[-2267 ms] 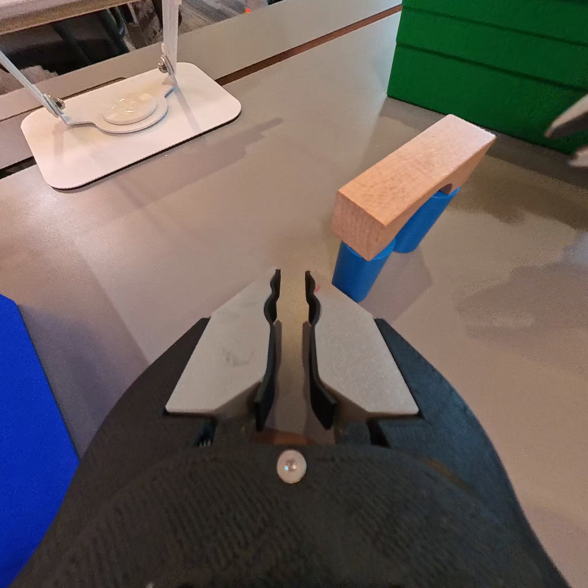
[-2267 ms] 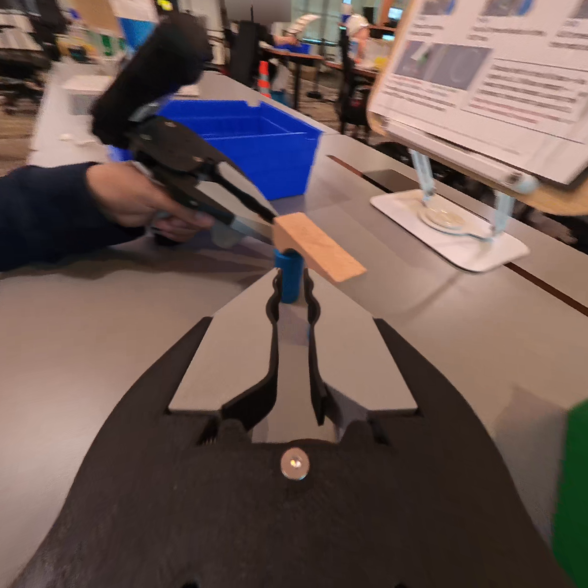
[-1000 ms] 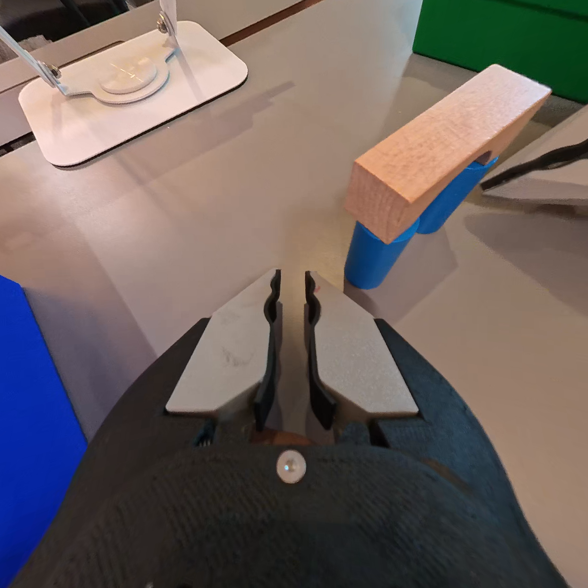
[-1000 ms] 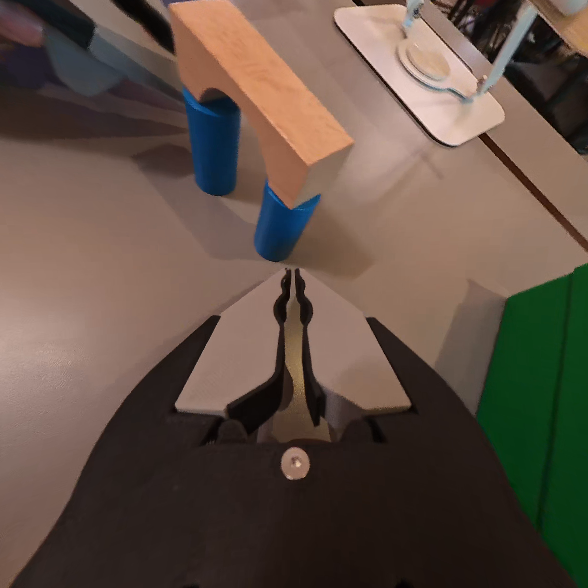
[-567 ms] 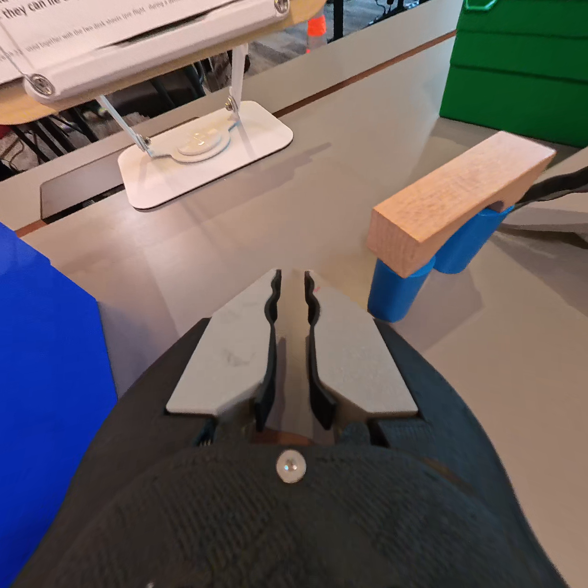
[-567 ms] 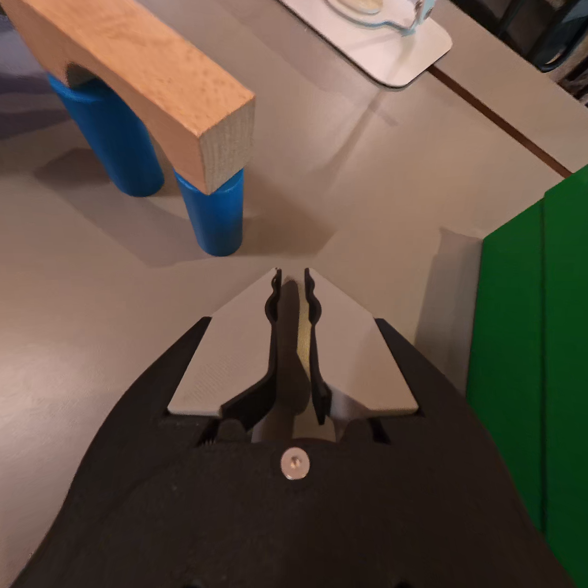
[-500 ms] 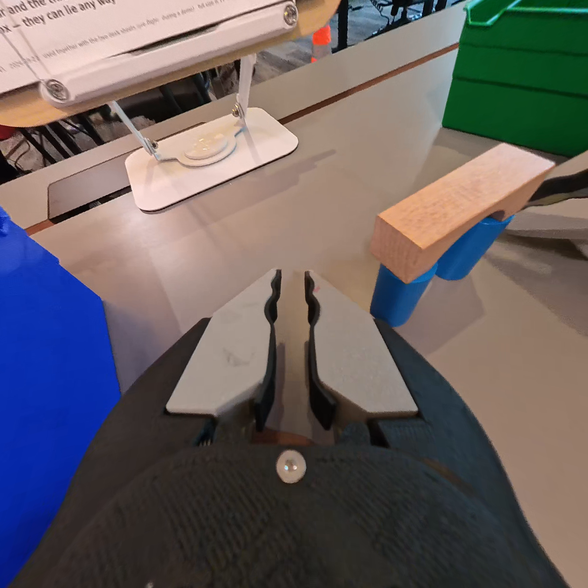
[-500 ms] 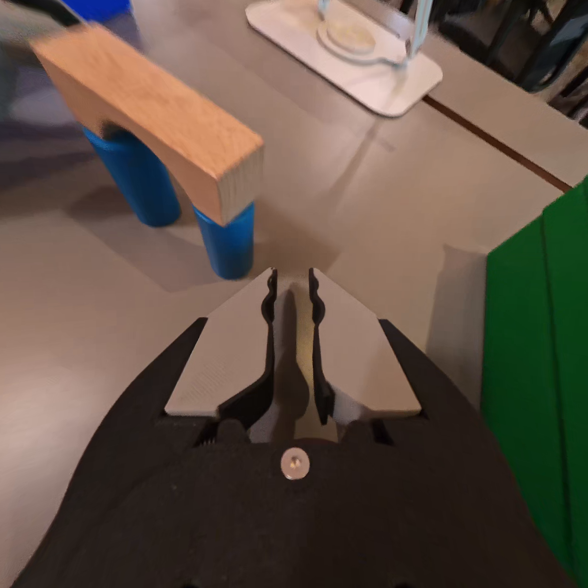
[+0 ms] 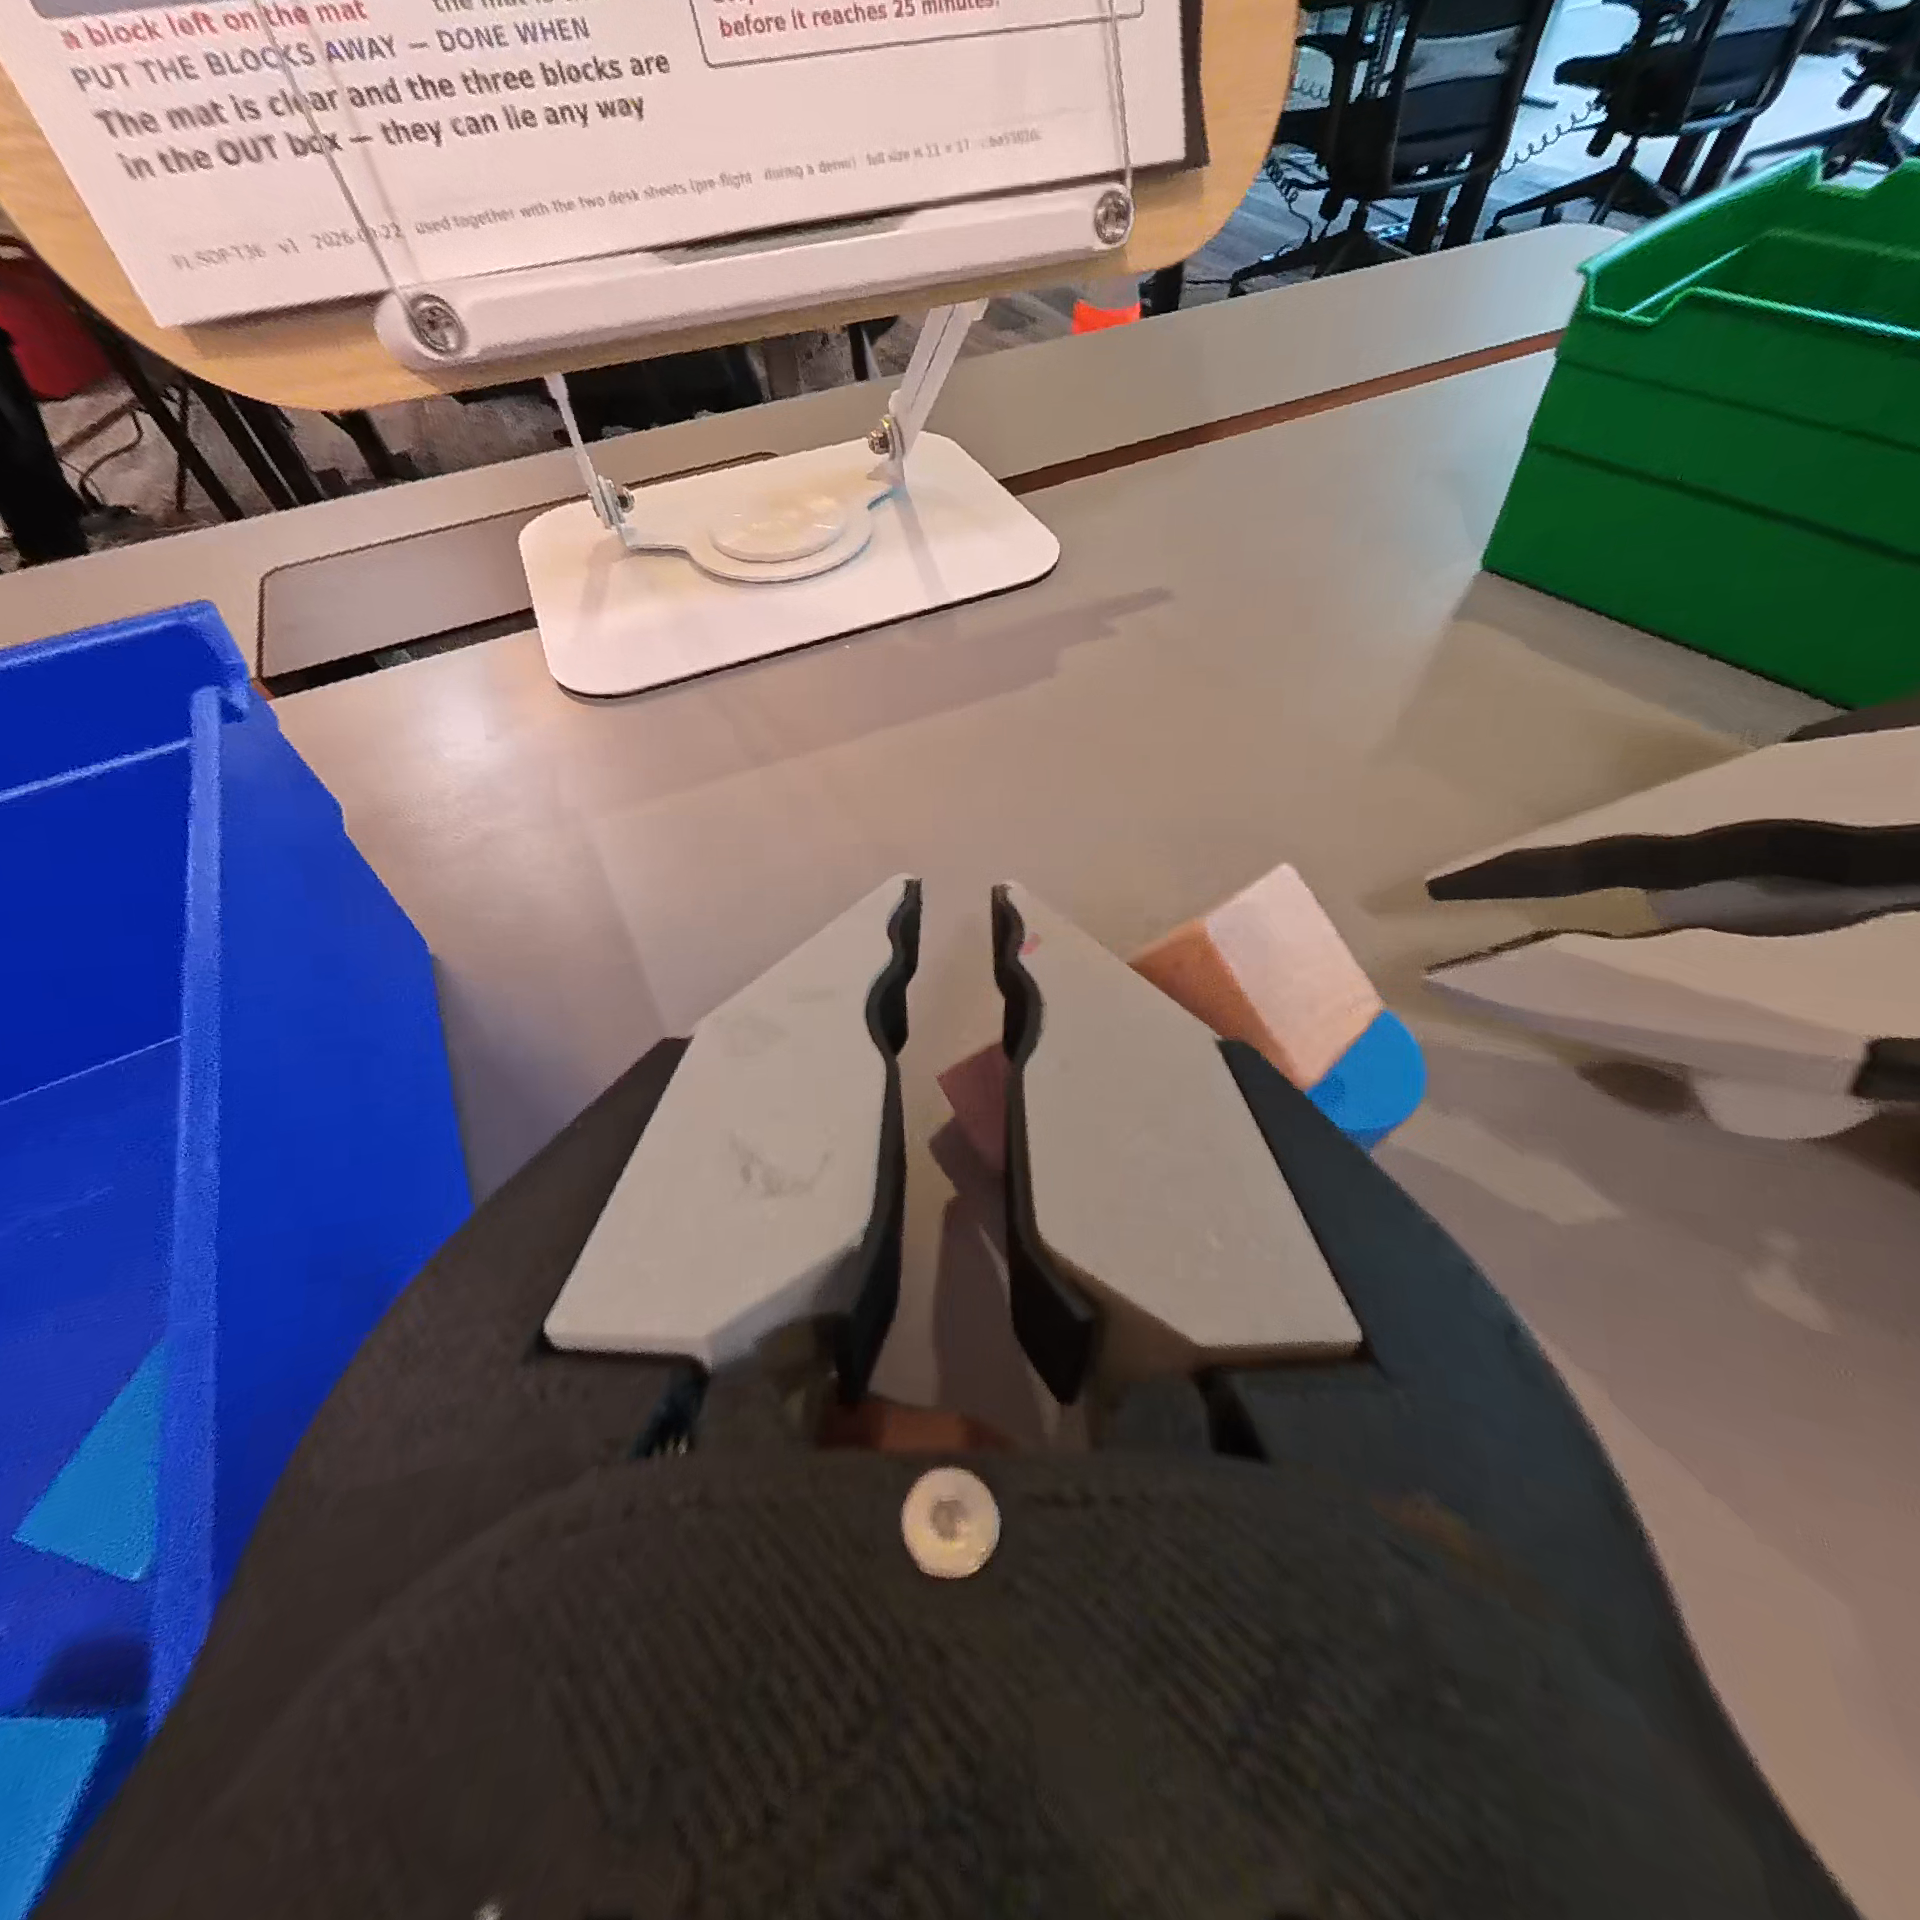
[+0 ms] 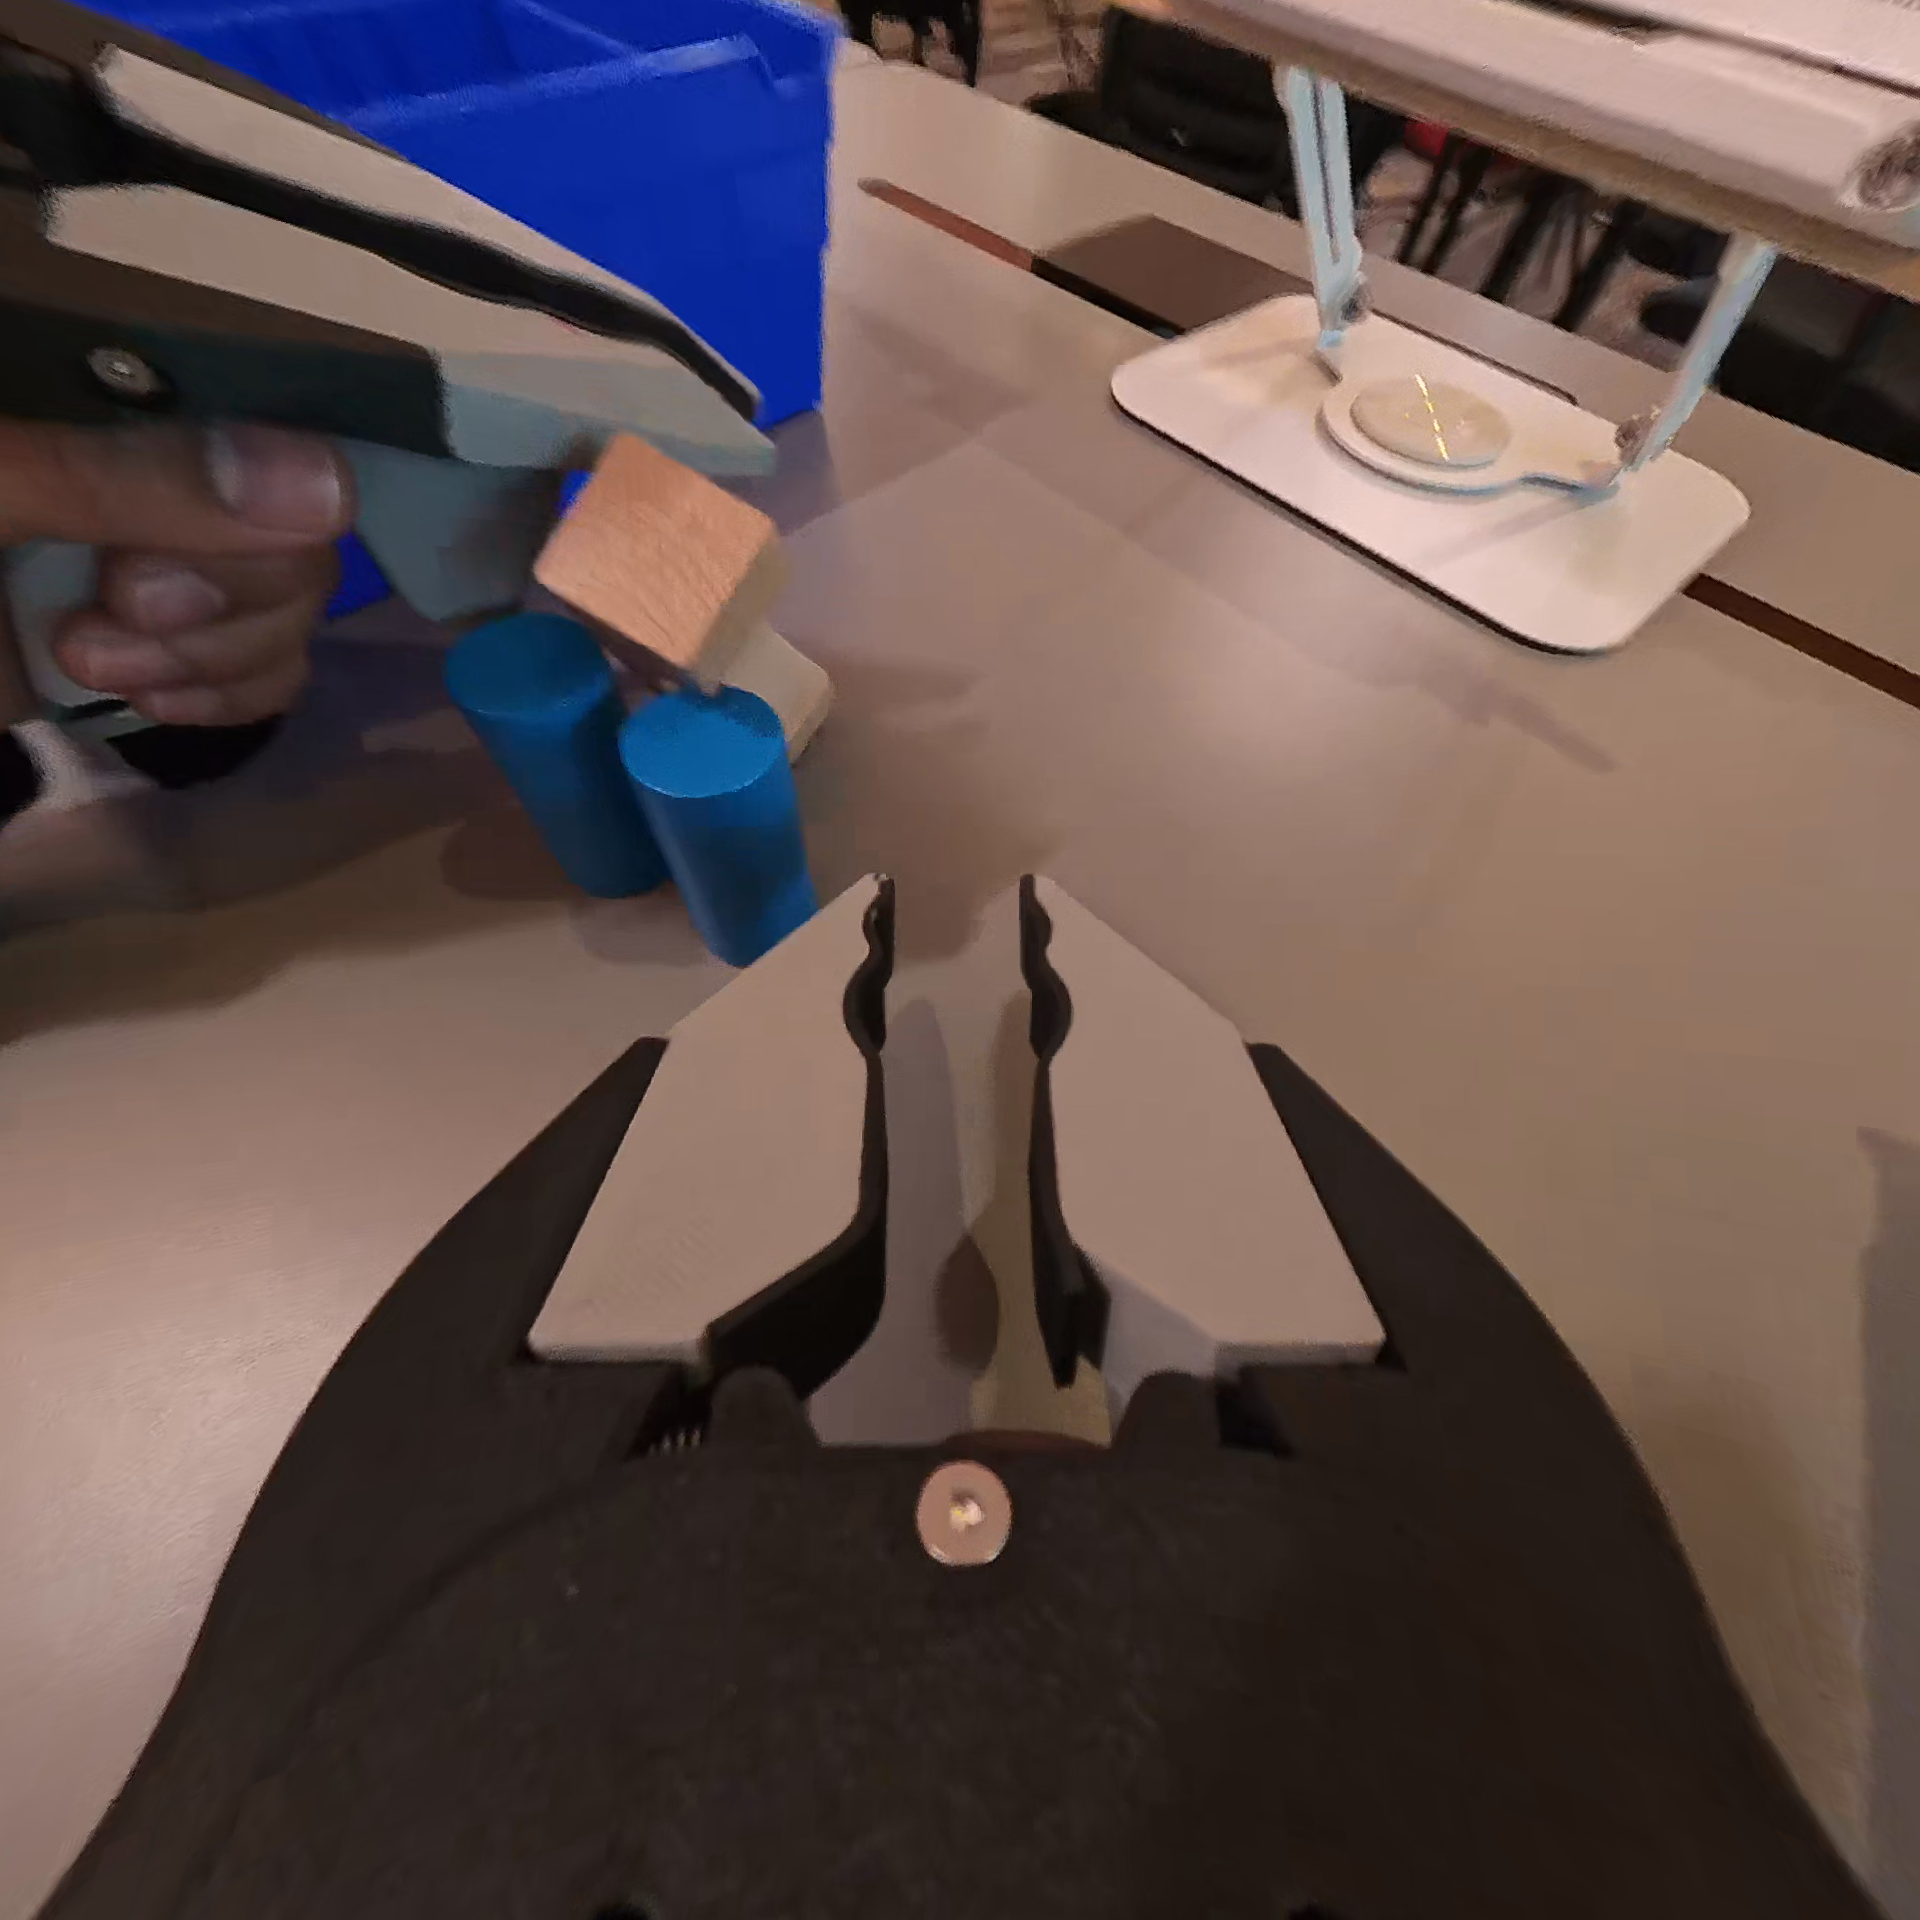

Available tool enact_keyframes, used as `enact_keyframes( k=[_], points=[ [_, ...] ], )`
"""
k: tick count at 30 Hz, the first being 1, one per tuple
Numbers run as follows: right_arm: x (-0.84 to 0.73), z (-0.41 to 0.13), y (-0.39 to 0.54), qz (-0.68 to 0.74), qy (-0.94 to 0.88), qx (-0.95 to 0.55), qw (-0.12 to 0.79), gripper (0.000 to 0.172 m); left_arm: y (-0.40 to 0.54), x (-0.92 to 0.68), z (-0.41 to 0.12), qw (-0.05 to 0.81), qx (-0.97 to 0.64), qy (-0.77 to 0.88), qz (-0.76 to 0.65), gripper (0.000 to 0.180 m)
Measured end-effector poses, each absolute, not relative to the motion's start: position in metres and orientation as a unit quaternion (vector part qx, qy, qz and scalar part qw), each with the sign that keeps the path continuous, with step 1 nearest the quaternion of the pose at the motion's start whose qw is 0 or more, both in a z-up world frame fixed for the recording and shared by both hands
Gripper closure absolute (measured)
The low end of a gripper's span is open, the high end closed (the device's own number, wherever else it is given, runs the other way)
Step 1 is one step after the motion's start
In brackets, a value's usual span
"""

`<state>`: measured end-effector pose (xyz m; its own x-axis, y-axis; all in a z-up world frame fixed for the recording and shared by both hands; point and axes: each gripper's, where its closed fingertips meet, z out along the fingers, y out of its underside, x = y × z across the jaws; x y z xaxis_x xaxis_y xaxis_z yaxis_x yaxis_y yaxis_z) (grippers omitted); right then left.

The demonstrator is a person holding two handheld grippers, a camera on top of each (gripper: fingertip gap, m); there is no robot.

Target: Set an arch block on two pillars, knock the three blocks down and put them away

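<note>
The wooden arch block (image 10: 657,561) is tilted, off level, over the two blue pillars (image 10: 551,748) (image 10: 717,821), which lean on the grey table (image 10: 1351,935). My left gripper (image 9: 954,888) is open and empty. In the right wrist view it (image 10: 753,416) hangs just above the arch. In the left wrist view the arch end (image 9: 1262,971) and one pillar (image 9: 1366,1081) show just right of my right finger. My right gripper (image 10: 951,881) is open and empty, close to the nearer pillar. It also shows in the left wrist view (image 9: 1475,914).
A blue bin (image 9: 260,1039) stands at the left, also behind the left gripper (image 10: 623,156). A green bin (image 9: 1714,436) stands at the right. A document stand with a white base (image 9: 790,551) stands at the table's far side. A hand (image 10: 187,582) holds the left gripper. About 11 centimetres separates my left fingertips from my right.
The arch, level on two upright pillars before, is now tipped and the pillars lean. My left gripper has swung over the blocks. My right jaws went from shut to open.
</note>
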<state>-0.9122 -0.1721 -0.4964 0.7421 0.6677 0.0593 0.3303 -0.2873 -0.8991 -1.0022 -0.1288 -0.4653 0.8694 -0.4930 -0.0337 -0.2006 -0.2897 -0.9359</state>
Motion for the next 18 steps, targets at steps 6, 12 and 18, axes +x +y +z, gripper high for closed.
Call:
enact_keyframes(
  k=[6, 12, 18],
  points=[
    [-0.953, -0.446, -0.202, 0.215, -0.377, -0.673, 0.598, 0.156, -0.13, -1.002, -0.457, 0.569, -0.781, 0.217, -0.136, 0.169],
    [-0.956, -0.48, -0.182, 0.157, -0.371, -0.738, 0.542, 0.158, -0.131, -1.0, -0.458, 0.571, -0.779, 0.225, -0.129, 0.169],
    [-0.908, -0.481, -0.171, 0.106, -0.323, -0.767, 0.544, 0.158, -0.131, -0.999, -0.458, 0.569, -0.78, 0.228, -0.131, 0.169]
  ],
)
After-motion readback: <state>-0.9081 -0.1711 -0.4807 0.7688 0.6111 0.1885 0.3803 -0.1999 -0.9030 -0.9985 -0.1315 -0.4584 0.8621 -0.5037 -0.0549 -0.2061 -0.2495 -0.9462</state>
